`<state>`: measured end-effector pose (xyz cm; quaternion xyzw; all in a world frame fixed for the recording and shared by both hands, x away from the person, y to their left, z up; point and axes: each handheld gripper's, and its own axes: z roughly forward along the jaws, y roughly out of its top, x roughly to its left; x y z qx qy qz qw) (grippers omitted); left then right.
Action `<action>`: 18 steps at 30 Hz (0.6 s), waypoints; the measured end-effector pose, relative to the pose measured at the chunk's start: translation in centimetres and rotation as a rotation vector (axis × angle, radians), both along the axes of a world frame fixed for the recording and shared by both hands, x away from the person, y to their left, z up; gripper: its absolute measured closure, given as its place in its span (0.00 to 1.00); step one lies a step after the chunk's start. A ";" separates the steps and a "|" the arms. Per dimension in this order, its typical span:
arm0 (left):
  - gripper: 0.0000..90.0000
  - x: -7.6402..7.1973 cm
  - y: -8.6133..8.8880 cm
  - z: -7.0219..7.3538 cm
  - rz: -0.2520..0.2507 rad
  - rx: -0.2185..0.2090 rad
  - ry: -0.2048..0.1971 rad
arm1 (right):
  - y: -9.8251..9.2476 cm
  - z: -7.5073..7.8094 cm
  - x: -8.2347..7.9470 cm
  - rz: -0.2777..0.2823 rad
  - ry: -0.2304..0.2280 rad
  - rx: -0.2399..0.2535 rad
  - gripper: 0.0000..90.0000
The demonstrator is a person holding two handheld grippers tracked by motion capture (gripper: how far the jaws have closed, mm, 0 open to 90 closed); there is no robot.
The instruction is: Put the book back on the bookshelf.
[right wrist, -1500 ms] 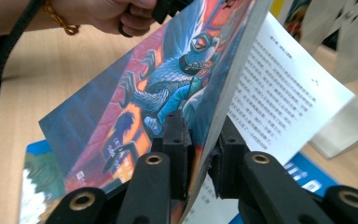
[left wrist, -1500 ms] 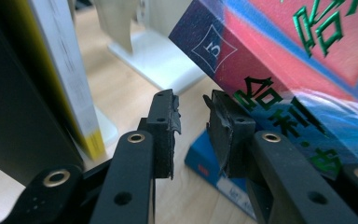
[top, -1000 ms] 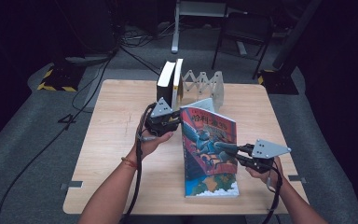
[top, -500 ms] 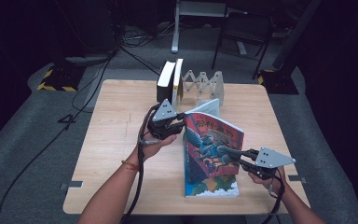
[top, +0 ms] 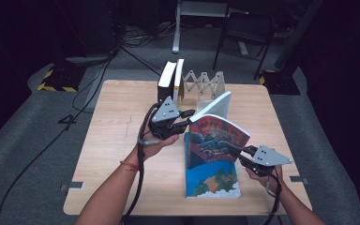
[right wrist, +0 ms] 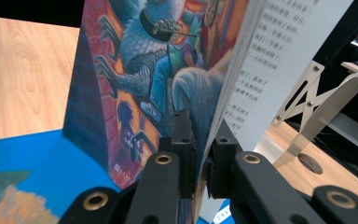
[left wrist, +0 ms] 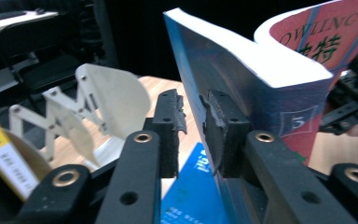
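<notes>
A paperback [top: 218, 138] with a red and blue picture cover stands tilted up off a blue book [top: 211, 183] that lies flat on the table. My right gripper [top: 236, 152] is shut on its front cover [right wrist: 154, 70], with a printed page showing to the right of the jaws [right wrist: 200, 140]. My left gripper [top: 190, 117] is at the paperback's raised far left corner. Its jaws [left wrist: 193, 126] have just opened a little and a narrow gap shows between the pads. The paperback's blue face [left wrist: 200, 70] lies against the right pad only.
A white folding rack [top: 206, 82] stands at the table's far edge, with two upright books [top: 168, 84] at its left end. Bare wood [top: 117, 140] lies to the left of my left arm. Dark floor with cables surrounds the table.
My left gripper has risen and the paperback's far edge has come up with it, so the book now stands steeper and partly open. The right gripper has stayed in place.
</notes>
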<state>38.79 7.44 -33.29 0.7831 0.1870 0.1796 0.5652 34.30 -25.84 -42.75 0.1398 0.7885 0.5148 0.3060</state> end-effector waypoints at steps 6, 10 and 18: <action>0.70 -1.2 0.1 -1.2 -0.002 0.026 0.000 | -0.6 -0.2 -1.0 0.027 -0.006 -0.013 0.93; 0.63 -1.2 0.6 -3.1 0.014 0.056 0.033 | -0.8 -0.2 -1.2 0.040 -0.001 -0.014 0.93; 0.59 -1.5 1.6 -7.5 0.006 0.135 0.117 | -0.8 -0.3 -1.3 0.049 -0.009 -0.024 0.93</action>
